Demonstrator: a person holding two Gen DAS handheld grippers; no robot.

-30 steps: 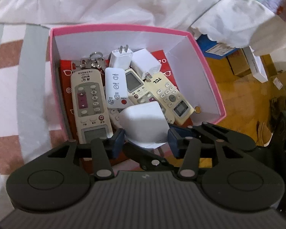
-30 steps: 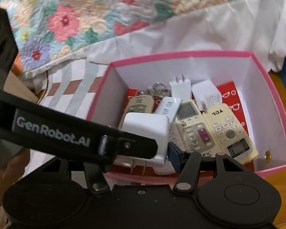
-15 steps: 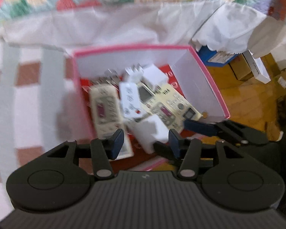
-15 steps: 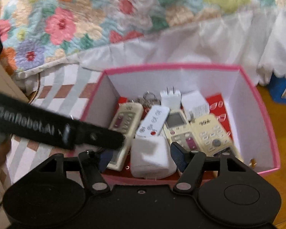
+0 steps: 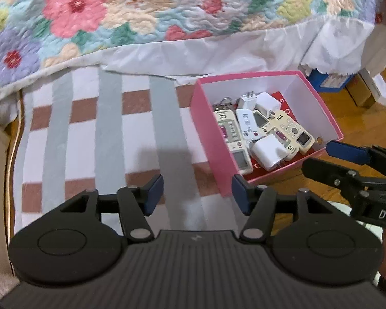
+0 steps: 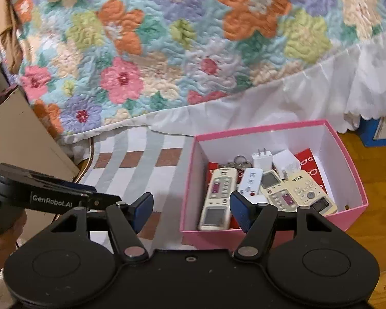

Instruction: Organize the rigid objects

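Empty right tool (image 6: 191, 212), jaws apart, before pink box (image 6: 270, 240) of remotes (image 6: 217, 198).

Each claw is matte black plastic: two round discs at the base, silver rivets along angled linkage arms, dark blue pads on the fingers (image 5: 154, 193). The left claw (image 6: 64, 200) bears white "GenRobot.AI" lettering; the right claw (image 5: 347, 164) shows "DAS".
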